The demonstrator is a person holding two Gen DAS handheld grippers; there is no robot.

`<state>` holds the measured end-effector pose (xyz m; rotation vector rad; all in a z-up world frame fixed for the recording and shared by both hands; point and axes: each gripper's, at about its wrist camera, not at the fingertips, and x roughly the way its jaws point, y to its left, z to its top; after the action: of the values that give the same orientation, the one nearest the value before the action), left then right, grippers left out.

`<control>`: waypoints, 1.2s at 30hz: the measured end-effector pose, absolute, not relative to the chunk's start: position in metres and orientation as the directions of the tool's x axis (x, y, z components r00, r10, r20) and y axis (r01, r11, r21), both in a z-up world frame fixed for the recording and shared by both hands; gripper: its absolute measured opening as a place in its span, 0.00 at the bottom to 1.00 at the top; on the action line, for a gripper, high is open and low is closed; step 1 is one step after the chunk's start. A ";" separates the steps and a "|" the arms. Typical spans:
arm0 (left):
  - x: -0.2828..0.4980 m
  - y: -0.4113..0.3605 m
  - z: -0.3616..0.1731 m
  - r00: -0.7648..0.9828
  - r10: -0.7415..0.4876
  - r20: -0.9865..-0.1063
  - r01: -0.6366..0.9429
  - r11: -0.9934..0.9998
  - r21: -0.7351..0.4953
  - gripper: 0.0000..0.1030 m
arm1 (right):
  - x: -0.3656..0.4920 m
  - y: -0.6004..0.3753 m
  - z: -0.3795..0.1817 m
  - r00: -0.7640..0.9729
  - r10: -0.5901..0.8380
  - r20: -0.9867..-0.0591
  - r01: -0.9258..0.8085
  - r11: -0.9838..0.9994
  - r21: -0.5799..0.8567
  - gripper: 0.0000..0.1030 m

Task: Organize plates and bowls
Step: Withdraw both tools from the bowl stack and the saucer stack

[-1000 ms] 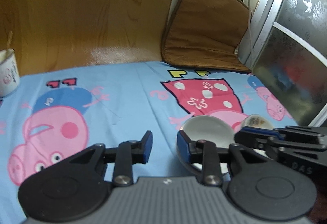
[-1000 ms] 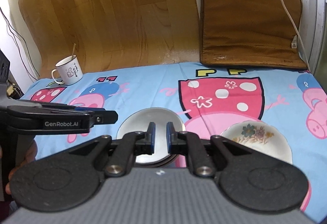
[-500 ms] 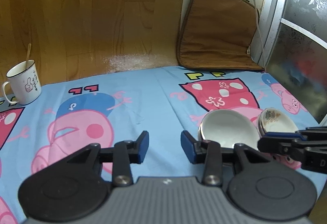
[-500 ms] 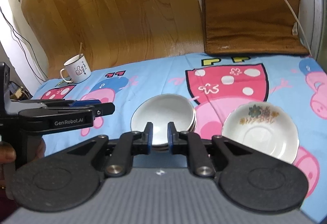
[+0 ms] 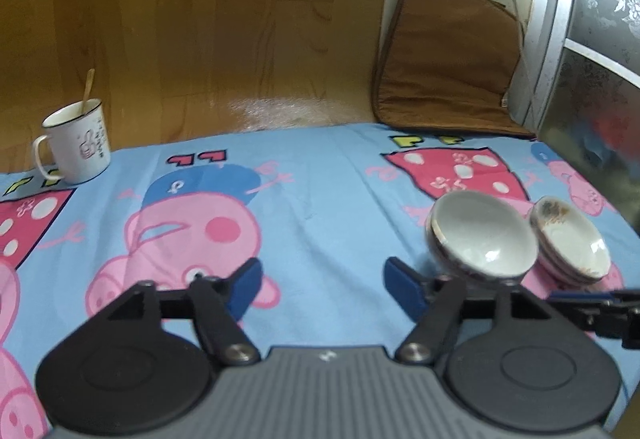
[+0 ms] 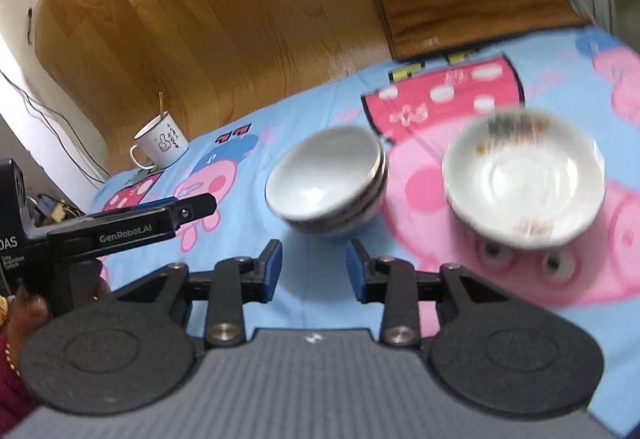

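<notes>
Bowls [image 6: 326,183], stacked beside the plate [image 6: 524,185] on the cloth [image 5: 320,199], look glazed, slippery, breakable; you should pinch a rim. Both grippers, left [image 5: 322,285] and right [image 6: 314,267], gape empty.

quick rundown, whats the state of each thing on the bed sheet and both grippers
left gripper: jaws wide open, empty
right gripper: jaws open, empty
white bowls: stacked, upright, empty, not gripped
floral plates: stacked beside the bowls, not gripped
mug: upright, stick standing in it
</notes>
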<state>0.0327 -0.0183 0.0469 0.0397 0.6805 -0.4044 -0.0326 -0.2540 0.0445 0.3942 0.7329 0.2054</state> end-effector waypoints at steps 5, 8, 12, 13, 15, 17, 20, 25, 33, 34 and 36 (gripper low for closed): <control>0.030 -0.007 0.033 0.725 -0.300 -0.620 0.344 0.937 -0.052 0.81 | -0.042 -0.249 0.022 0.718 0.320 -0.618 0.012 0.882 0.471 0.38; 0.029 0.000 0.032 0.738 -0.304 -0.602 0.332 0.941 -0.068 0.95 | -0.043 -0.249 0.018 0.715 0.333 -0.615 0.034 0.862 0.506 0.38; 0.022 0.002 0.037 0.779 -0.297 -0.552 0.329 0.943 -0.043 1.00 | -0.043 -0.244 0.018 0.712 0.310 -0.630 0.044 0.876 0.480 0.38; 0.020 0.002 0.038 0.791 -0.289 -0.538 0.327 0.945 -0.027 1.00 | -0.041 -0.244 0.018 0.710 0.308 -0.633 0.047 0.876 0.479 0.38; 0.018 0.000 0.037 0.803 -0.263 -0.535 0.316 0.949 0.007 1.00 | -0.041 -0.246 0.016 0.708 0.305 -0.637 0.054 0.876 0.480 0.38; 0.019 -0.002 0.034 0.802 -0.237 -0.549 0.308 0.951 0.039 1.00 | -0.040 -0.244 0.016 0.710 0.298 -0.639 0.053 0.881 0.469 0.38; 0.021 -0.003 0.027 0.786 -0.221 -0.578 0.310 0.949 0.058 1.00 | -0.042 -0.242 0.016 0.716 0.280 -0.640 0.048 0.894 0.445 0.38; 0.031 0.002 0.004 0.731 -0.174 -0.660 0.293 0.953 0.072 1.00 | -0.040 -0.238 0.015 0.720 0.269 -0.639 0.034 0.907 0.420 0.40; 0.040 0.011 0.002 0.700 -0.225 -0.678 0.291 0.957 -0.017 1.00 | -0.036 -0.242 0.015 0.730 0.251 -0.635 0.054 0.906 0.421 0.40; 0.041 0.010 0.000 0.704 -0.224 -0.674 0.293 0.956 -0.012 1.00 | -0.035 -0.243 0.014 0.729 0.253 -0.636 0.055 0.904 0.423 0.40; 0.040 0.009 0.000 0.710 -0.228 -0.666 0.297 0.955 -0.010 1.00 | -0.035 -0.243 0.014 0.732 0.254 -0.633 0.052 0.905 0.423 0.40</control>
<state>0.0404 0.0091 -0.0005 0.1008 0.7248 -0.2919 -0.0355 -0.2430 0.0139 0.4362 0.7477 0.1154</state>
